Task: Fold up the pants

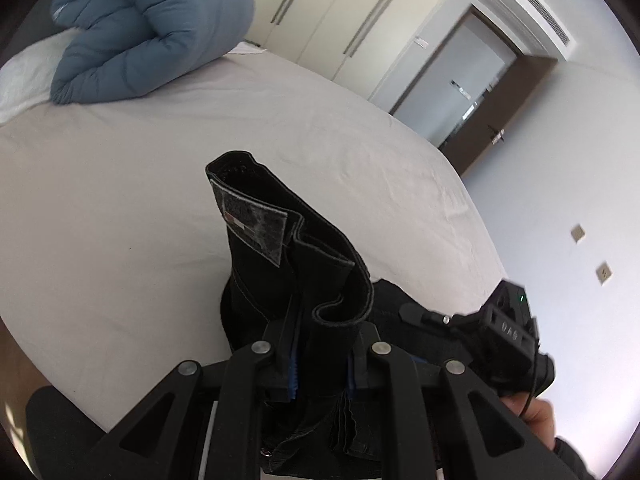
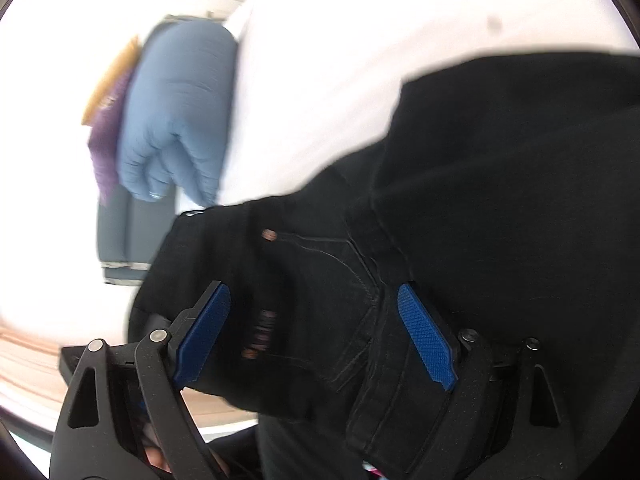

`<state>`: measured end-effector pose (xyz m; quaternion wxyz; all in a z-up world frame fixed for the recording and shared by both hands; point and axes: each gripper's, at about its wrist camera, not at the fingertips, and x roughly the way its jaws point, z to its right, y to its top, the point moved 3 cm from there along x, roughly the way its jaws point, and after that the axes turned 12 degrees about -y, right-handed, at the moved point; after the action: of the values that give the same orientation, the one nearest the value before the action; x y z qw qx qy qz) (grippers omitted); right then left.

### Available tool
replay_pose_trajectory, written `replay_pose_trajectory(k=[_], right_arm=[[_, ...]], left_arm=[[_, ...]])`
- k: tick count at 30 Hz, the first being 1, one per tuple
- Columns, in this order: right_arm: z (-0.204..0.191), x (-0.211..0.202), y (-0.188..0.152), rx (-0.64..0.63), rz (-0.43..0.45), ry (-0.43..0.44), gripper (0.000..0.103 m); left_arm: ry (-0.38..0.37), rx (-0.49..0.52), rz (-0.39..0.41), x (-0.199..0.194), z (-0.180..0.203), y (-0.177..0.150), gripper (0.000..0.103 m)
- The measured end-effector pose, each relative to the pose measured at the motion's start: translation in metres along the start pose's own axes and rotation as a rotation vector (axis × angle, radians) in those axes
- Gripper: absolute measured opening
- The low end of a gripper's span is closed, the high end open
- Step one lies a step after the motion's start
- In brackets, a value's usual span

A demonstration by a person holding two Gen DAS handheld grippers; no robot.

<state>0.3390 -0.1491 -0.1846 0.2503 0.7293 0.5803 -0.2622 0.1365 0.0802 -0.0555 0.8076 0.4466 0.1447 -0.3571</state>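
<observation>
The black pants (image 1: 280,264) are bunched at the waistband, with a grey label patch facing up. My left gripper (image 1: 320,344) is shut on the waistband and holds it up over the bed. In the right wrist view the pants (image 2: 500,184) hang across the frame, pocket seams and rivets showing. My right gripper (image 2: 316,336) is open, its blue pads (image 2: 424,336) spread on either side of the pocket area of the cloth. The right gripper body (image 1: 508,332) shows at the lower right of the left wrist view.
A white bed sheet (image 1: 140,184) lies under the pants. A rolled blue quilt (image 1: 152,36) sits at the bed's far end, also seen in the right wrist view (image 2: 180,116). Wardrobe doors (image 1: 340,20) and a doorway (image 1: 480,92) stand beyond the bed.
</observation>
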Motion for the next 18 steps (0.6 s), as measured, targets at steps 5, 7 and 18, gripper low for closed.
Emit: replay_pose_trajectory(k=[5,7,18], right_arm=[[0.002,-0.024,0.007,-0.037,-0.027,0.059,0.086],[0.007,-0.029,0.008,-0.015,-0.035,0.093,0.086],[0.002,-0.039,0.014,-0.063,-0.078,0.166,0.086]], left_arm=[[0.038,0.172,-0.094,0.038,0.044,-0.031,0.017],[0.054,0.242,-0.124,0.049,0.056,-0.043,0.017],[0.104,0.413,-0.229,0.077,0.071,-0.085,0.017]])
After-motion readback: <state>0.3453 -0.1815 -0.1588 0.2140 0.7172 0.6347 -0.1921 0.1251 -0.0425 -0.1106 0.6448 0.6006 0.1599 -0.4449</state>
